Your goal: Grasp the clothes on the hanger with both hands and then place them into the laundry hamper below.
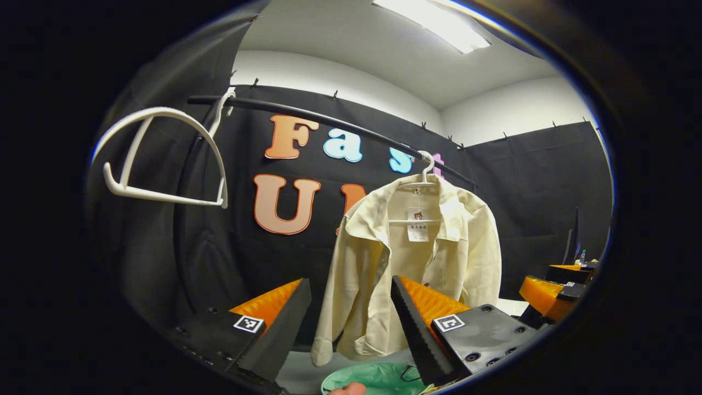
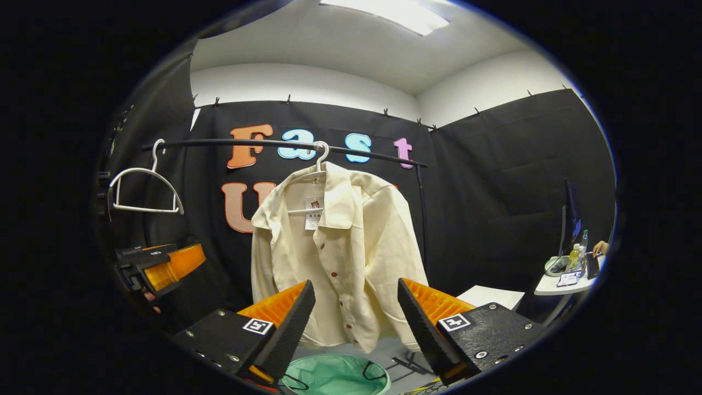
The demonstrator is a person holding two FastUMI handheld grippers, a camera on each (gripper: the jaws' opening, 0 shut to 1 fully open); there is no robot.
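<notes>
Jacket (image 2: 340, 252), cream, on white hanger (image 2: 318, 159) near rail's (image 2: 247, 144) right end, unbuttoned, tag at collar. Empty hanger (image 2: 143, 189) at rail's left end. Green hamper (image 2: 334, 376) on floor below jacket. Left gripper (image 1: 351, 323) w/ jaws spread, holding nothing, short of jacket. Right gripper (image 2: 356, 323) likewise spread, empty, apart from jacket. Small table (image 2: 570, 277) w/ bottle at far right.

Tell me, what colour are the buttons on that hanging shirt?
Dark reddish-brown buttons on the cream shirt; clearest in the right gripper view.
</notes>
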